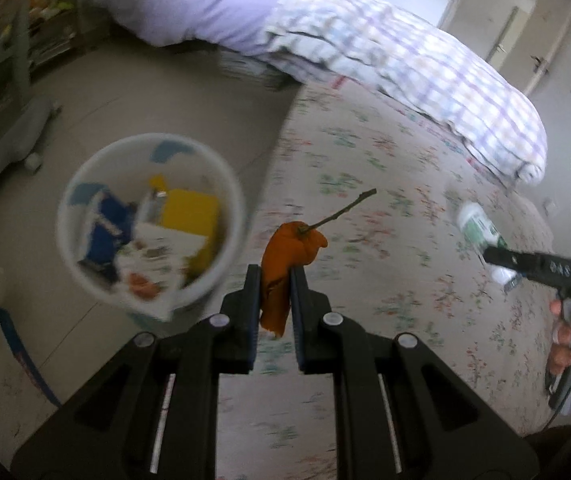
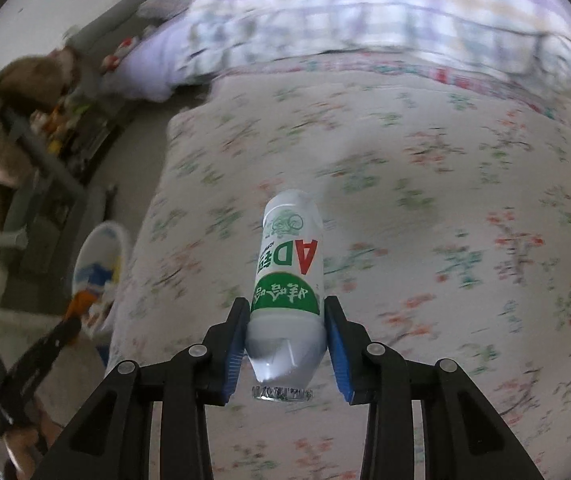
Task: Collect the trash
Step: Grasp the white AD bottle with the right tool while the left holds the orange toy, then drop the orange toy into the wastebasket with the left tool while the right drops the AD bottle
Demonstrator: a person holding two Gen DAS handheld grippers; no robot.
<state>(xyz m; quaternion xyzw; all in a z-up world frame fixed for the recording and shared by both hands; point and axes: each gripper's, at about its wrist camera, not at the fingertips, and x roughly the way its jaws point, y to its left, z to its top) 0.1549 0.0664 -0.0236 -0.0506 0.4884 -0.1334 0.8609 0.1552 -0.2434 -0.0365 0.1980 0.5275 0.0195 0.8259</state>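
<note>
the bed (image 1: 385, 208) fills the scene, floral sheet across most of both views, with a folded plaid quilt (image 1: 405, 68) at twelve to two o'clock in the left wrist view. on the floor beside the mattress edge sits the white trash bin (image 1: 149, 220), at about ten o'clock from the left gripper's fingertips, already holding a yellow packet, a blue wrapper and paper scraps. in the right wrist view the same bin (image 2: 101, 276) shows far off at nine o'clock, past the bed edge.

now the smaller things. the right gripper (image 2: 287, 320) is pinching a white drink bottle (image 2: 289, 276) with a green label, cap end towards the camera, long axis running straight out towards twelve o'clock, held above the sheet. the left gripper (image 1: 275, 284) is pressed onto an orange peel (image 1: 285, 264) with a thin stem poking towards one o'clock; the peel hangs between the pads over the bed edge.

here's the relation that counts: the bin lies left of both tools, and the left hand's load is much nearer to it, just off the rim. my read is the peel goes in first with a short swing towards ten o'clock, while the bottle needs a long carry across the mattress.
</note>
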